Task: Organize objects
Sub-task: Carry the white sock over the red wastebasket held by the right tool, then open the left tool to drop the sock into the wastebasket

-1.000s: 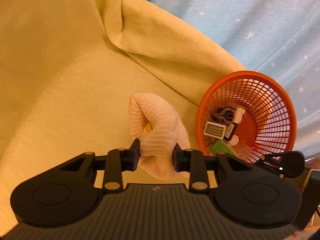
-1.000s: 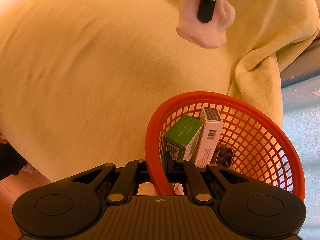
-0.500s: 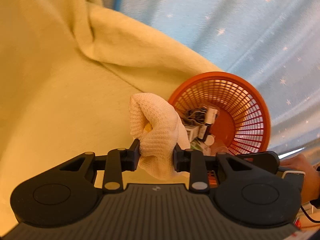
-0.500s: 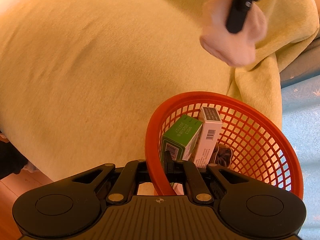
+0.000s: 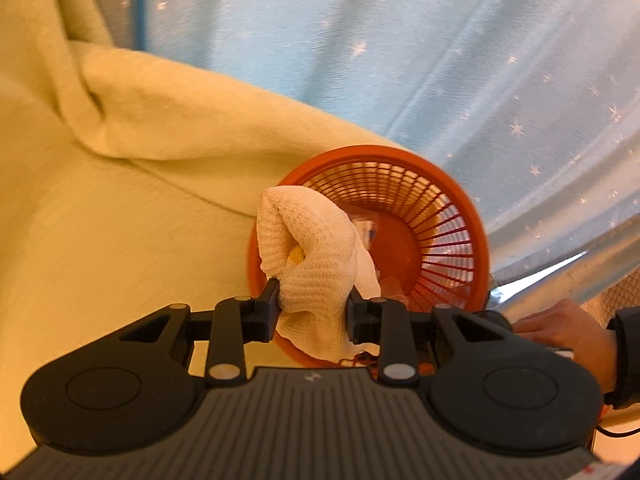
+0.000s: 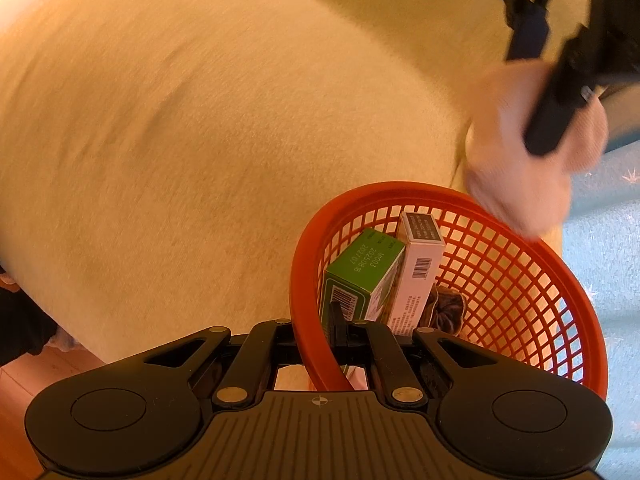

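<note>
The left gripper (image 5: pixel 313 305) is clamped on a white cloth (image 5: pixel 316 256), held above the far rim of the basket (image 6: pixel 520 292). The right gripper (image 6: pixel 340 328) pinches the basket's near rim, fingers closed tight. A bare hand (image 5: pixel 568 336) grips its handle, dark sleeve (image 5: pixel 628 356) at the wrist.
</note>
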`<state>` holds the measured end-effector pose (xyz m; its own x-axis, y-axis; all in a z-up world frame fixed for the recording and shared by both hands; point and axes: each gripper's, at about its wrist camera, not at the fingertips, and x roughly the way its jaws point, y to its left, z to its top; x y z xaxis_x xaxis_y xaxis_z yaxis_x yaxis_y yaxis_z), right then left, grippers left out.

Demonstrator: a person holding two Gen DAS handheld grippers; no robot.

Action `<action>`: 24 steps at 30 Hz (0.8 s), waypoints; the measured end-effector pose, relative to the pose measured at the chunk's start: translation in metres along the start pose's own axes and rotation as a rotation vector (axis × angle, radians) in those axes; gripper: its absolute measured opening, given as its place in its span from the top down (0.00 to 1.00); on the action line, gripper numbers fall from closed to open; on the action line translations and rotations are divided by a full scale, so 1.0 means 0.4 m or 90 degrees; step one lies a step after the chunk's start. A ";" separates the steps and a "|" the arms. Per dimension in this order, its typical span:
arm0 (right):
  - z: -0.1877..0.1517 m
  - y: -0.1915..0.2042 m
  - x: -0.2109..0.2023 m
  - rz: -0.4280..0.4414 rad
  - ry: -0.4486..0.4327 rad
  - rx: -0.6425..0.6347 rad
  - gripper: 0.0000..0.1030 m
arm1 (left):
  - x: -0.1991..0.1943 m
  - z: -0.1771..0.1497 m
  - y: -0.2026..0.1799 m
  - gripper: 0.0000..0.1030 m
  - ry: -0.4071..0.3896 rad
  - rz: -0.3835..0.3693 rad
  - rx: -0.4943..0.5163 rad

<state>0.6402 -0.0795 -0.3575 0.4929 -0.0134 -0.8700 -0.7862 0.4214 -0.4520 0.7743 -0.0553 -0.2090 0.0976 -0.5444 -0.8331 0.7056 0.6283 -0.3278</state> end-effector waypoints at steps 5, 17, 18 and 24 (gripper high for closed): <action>-0.005 0.002 -0.001 -0.001 -0.006 0.004 0.97 | 0.025 0.049 -0.044 0.74 0.008 -0.024 0.028; -0.007 -0.003 -0.003 -0.006 -0.011 0.031 0.98 | 0.054 0.141 -0.100 0.49 0.002 -0.047 0.064; -0.006 -0.002 -0.003 -0.006 -0.012 0.034 0.98 | 0.047 0.137 -0.088 0.48 0.001 -0.040 0.058; 0.002 0.004 -0.002 -0.004 -0.008 0.039 0.97 | 0.019 0.099 -0.004 0.48 0.001 0.030 0.011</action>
<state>0.6389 -0.0782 -0.3575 0.5030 -0.0049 -0.8643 -0.7591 0.4756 -0.4445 0.8019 -0.0824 -0.1970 0.1298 -0.5137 -0.8481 0.7127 0.6430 -0.2804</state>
